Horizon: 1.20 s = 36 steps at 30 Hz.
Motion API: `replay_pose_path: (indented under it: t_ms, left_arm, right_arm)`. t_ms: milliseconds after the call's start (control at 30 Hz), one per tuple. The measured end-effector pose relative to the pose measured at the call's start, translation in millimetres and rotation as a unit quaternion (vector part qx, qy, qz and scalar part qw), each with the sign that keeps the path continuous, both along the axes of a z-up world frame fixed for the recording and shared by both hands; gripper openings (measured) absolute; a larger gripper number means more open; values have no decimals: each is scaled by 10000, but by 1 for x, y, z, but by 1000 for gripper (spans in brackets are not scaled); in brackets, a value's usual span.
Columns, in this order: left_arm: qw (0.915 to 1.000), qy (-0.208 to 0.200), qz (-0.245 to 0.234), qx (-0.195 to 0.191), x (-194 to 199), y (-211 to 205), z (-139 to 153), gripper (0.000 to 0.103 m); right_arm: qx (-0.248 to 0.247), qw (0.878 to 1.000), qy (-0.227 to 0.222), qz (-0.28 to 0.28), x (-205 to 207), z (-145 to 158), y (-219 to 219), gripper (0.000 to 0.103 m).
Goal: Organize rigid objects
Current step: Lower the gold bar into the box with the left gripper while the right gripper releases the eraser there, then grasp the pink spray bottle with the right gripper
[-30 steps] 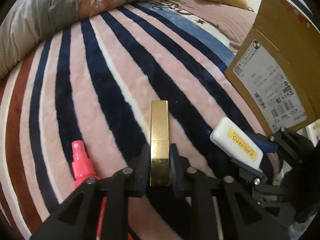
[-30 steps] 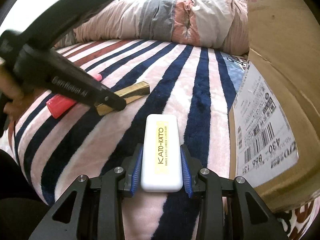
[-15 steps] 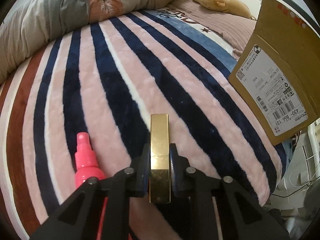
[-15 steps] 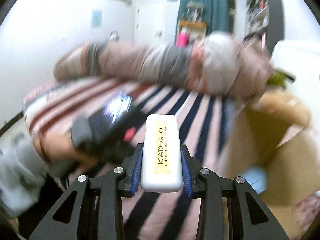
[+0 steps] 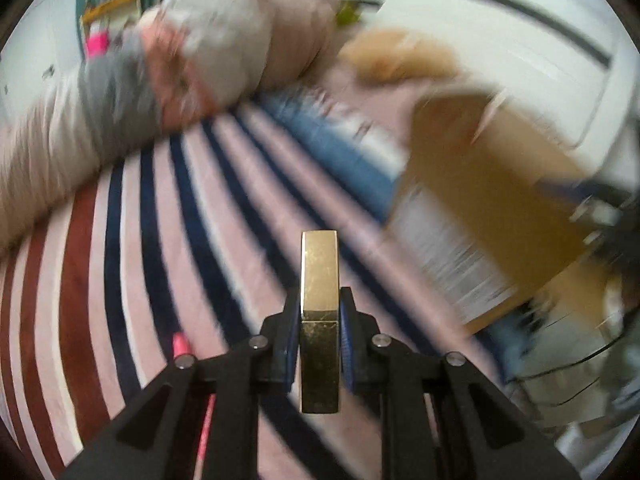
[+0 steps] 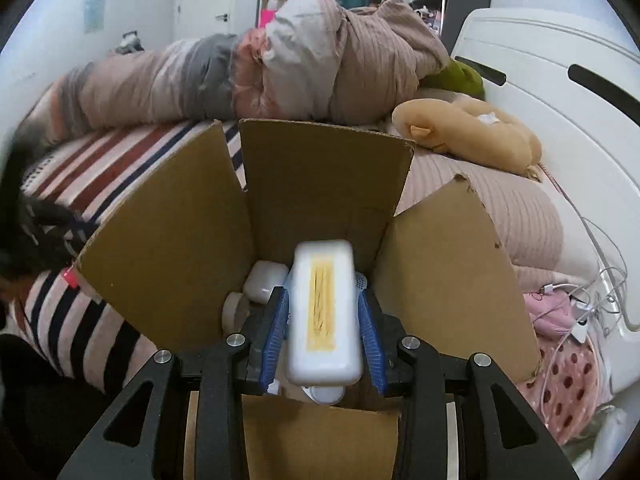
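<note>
My left gripper (image 5: 319, 322) is shut on a gold rectangular bar (image 5: 319, 312) and holds it above the striped blanket (image 5: 132, 264); this view is blurred by motion. My right gripper (image 6: 323, 320) holds a white case with a yellow label (image 6: 323, 312) over the open cardboard box (image 6: 324, 184). Its blue pads stand a little off the case's sides, and the case looks blurred. Several white objects (image 6: 264, 280) lie inside the box. The box also shows at the right of the left wrist view (image 5: 480, 184). A pink spray bottle (image 5: 182, 346) lies on the blanket by my left fingers.
A rolled duvet (image 6: 280, 68) lies along the far side of the bed. A tan plush toy (image 6: 472, 132) lies behind the box. White cables (image 6: 592, 292) and a pink pouch (image 6: 548, 312) are at the right, near a white headboard (image 6: 560, 80).
My right gripper has carried the white case from the blanket to above the open box, and its pads have parted slightly. My left gripper has lifted the gold bar off the blanket and swings toward the box.
</note>
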<state>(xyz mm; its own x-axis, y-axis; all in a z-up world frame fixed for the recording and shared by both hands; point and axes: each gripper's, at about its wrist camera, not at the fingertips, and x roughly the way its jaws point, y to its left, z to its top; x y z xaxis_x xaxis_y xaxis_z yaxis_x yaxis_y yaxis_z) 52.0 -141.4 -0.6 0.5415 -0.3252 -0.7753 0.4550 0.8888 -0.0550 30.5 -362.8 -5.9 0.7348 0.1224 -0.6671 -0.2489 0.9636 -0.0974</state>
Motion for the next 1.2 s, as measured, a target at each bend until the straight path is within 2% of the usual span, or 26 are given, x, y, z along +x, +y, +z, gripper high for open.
replay_pose_path:
  t_ms: [133, 200, 300, 467, 533, 567, 600, 633, 733, 800, 867, 967, 1100, 1200]
  left_arm:
    - [9963, -258, -703, -414, -10, -49, 58, 15]
    - [9941, -243, -985, -394, -10, -78, 67, 15]
    - [9921, 1, -1238, -190, 2, -119, 62, 15]
    - [9894, 453, -1373, 135, 10, -146, 37, 16]
    - [9893, 530, -1349, 133, 12, -148, 35, 28]
    - [9897, 509, -1335, 94, 9, -146, 36, 45]
    - [9906, 437, -1298, 27, 9, -143, 40, 58]
    - [9912, 369, -1267, -22, 7, -141, 44, 60]
    - [9936, 198, -1100, -173, 6, -118, 59, 60]
    - [9955, 42, -918, -233, 3, -94, 69, 67]
    - [9977, -218, -617, -181, -3, -63, 77, 73]
    - [9989, -461, -125, -25, -11, -13, 81, 74]
    - [9972, -544, 454, 244, -26, 63, 63, 75]
    - [9955, -453, 770, 305, -30, 111, 32, 76]
  right_arm:
    - [296, 9994, -177, -35, -12, 11, -16, 40]
    - [390, 9988, -292, -46, -16, 18, -23, 41]
    - [420, 9984, -371, -49, -23, 22, -29, 42]
    - [406, 9986, -322, -47, -25, 21, -32, 42]
    - [380, 9989, -288, -40, -25, 18, -32, 43]
    - [366, 9990, -271, -32, -25, 18, -32, 45]
    - [347, 9990, -261, -33, -25, 17, -32, 47]
    - [336, 9991, -270, -27, -25, 18, -31, 48]
    - [331, 9990, -314, 19, -26, 22, -27, 48]
    - [385, 9984, -398, 111, -29, 26, -22, 48]
    - [489, 9965, -579, 356, -36, 35, -11, 48]
    - [666, 9901, -823, 927, -48, 48, 19, 48]
    - [1026, 9758, -664, 1812, -55, 50, 74, 48]
    - [1249, 9593, -211, 2526, -54, 33, 135, 48]
